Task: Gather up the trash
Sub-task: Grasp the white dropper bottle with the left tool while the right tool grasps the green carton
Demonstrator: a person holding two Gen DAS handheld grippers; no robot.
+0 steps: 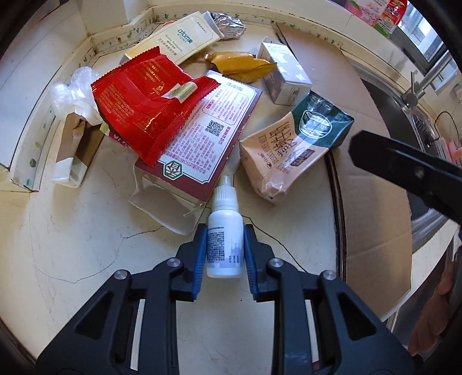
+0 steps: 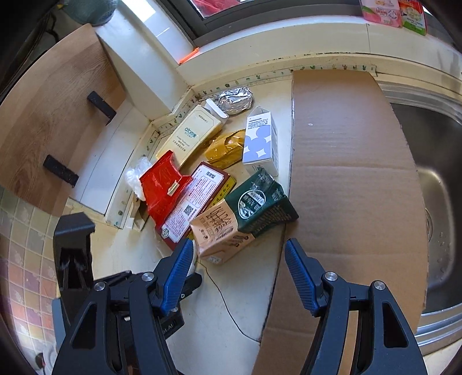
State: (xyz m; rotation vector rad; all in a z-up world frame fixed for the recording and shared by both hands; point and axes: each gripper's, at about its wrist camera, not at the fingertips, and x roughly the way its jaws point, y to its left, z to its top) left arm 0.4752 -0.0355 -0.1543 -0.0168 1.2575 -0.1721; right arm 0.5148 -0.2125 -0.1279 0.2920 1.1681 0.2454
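Gripping a white dropper bottle, left gripper clamped on its body above the cream countertop; right gripper spread apart, holding nothing.
Corner counter by a window, steel sink right, flat cardboard sheet partly over it. Trash pile ahead: red wrapper, maroon printed box, crushed green-tan carton, yellow wrapper, white carton, foil ball.

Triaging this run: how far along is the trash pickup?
Early. Nothing visibly collected yet. In hand: left gripper shut on the white dropper bottle. Right gripper is open, empty. Left on the counter: red wrapper, crushed carton, yellow wrapper, foil ball, boxes.
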